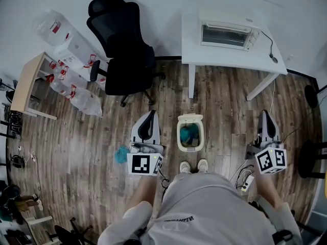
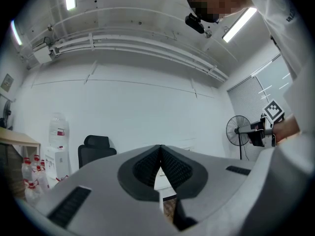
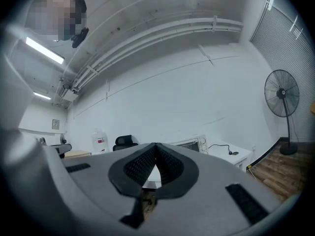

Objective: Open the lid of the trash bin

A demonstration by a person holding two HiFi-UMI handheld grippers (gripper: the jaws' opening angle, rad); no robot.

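From my head view, the trash bin [image 1: 190, 132] stands on the wood floor just ahead of my shoes [image 1: 194, 166], between my two grippers and touching neither. I can see down into it, something teal inside, and a white flap at its far edge. I take that to be the lid already tipped back, though from straight above I can't be certain. My left gripper [image 1: 149, 120] is level with the bin on its left. My right gripper [image 1: 265, 120] hangs farther off on the other side.

In the left gripper view, my jaws are pressed together with nothing between them. The left gripper points at the white wall and ceiling, with an office chair [image 2: 96, 151] low in the frame. The bin is not in sight.

In the right gripper view, the right gripper [image 3: 155, 149] is likewise closed on nothing and aimed up at the wall, with a fan [image 3: 281, 93] at the right. Again, no bin.

I'd say no contact is underway. If the lid needs more lifting, I must tilt a gripper down toward the far rim first.
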